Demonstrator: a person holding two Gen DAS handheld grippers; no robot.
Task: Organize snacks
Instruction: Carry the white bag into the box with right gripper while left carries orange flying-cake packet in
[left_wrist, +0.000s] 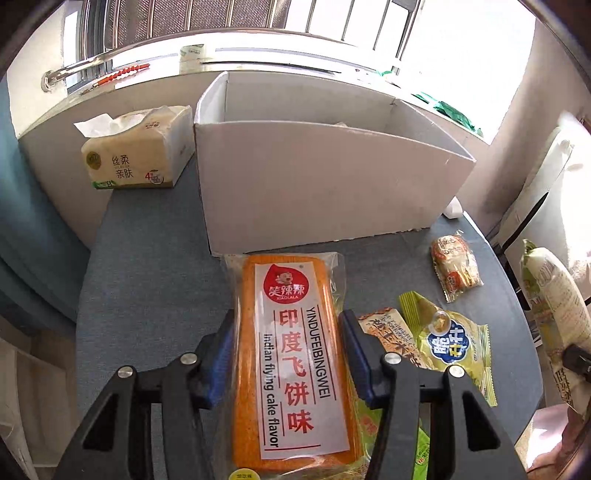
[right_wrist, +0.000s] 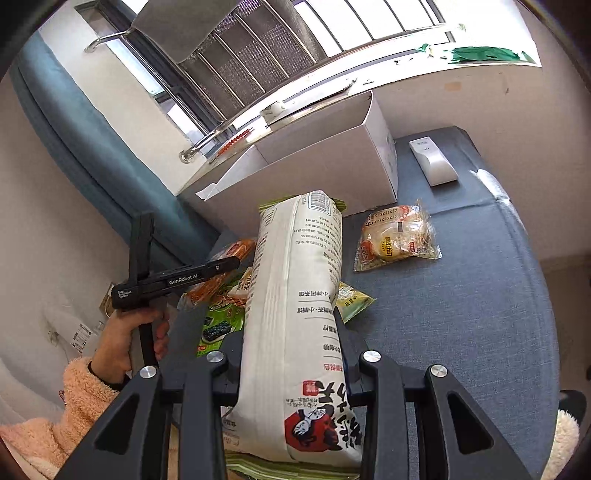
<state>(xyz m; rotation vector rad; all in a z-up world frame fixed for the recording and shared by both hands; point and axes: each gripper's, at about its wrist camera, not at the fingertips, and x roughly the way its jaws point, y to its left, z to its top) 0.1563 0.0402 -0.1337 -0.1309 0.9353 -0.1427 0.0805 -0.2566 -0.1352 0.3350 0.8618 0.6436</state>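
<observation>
Both grippers held snack packs before the white cardboard box (left_wrist: 317, 184).

The right gripper (right_wrist: 291, 347) pinched a tall white pack (right_wrist: 295, 295), its base cut off; the left gripper (left_wrist: 288, 325) clamped the orange cake pack (left_wrist: 288, 354), whose bottom edge was cropped.

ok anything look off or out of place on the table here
Nothing is spilled or damaged. The only odd ones out are non-snacks: a tissue pack left of the white box, and a white remote on its other side. Loose snacks, like the small bun packet, lie scattered in front of the box.
</observation>
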